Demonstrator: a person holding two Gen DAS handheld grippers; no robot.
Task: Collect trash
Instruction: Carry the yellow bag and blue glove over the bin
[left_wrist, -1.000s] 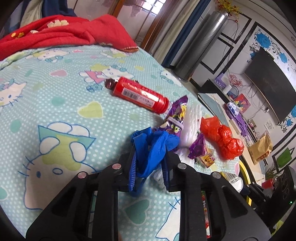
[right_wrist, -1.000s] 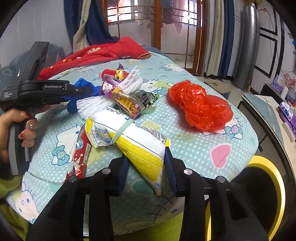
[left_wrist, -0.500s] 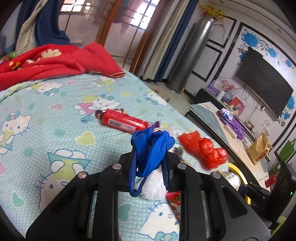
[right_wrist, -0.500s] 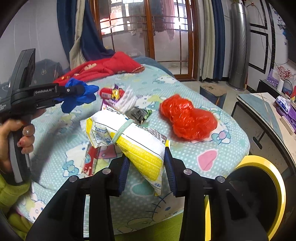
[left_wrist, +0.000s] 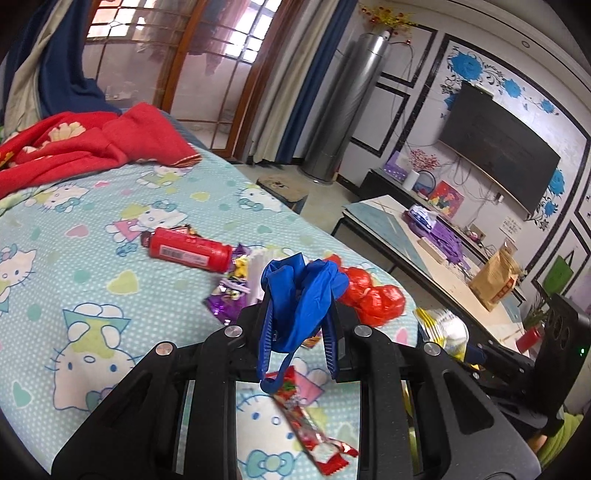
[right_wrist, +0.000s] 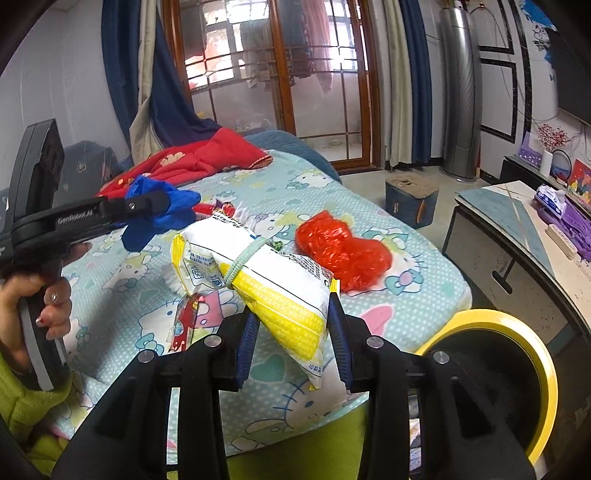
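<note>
- Gripping a blue glove (left_wrist: 301, 295), the L gripper (left_wrist: 298, 332) has its jaws closed on the crumpled rubber; glove is clear of the bed (left_wrist: 110, 266), cuff dangling below the pads.
- R gripper (right_wrist: 291, 328): jaws clamped on a yellow/white snack bag (right_wrist: 266, 280) w/ a green band round its middle, held off the bed.
- Bin (right_wrist: 517, 354), yellow rim, sits on the floor just past the bed's near-right corner, beside the R gripper.
- Still on the bed: red tube (left_wrist: 190, 251) mid-surface; purple wrapper (left_wrist: 229, 295) & a white item just beside it; red bag (right_wrist: 340, 251) toward the right edge; red candy wrapper (left_wrist: 310, 428) by the near edge, under the L gripper.
- Red blanket (left_wrist: 81, 147) heaped at the far-left corner.
- Red bag lies btwn the R gripper's load and the far right edge; nothing sits btwn R gripper & bin.
- Hand (right_wrist: 40, 306) grips the L tool's handle, seen at left of R view.
</note>
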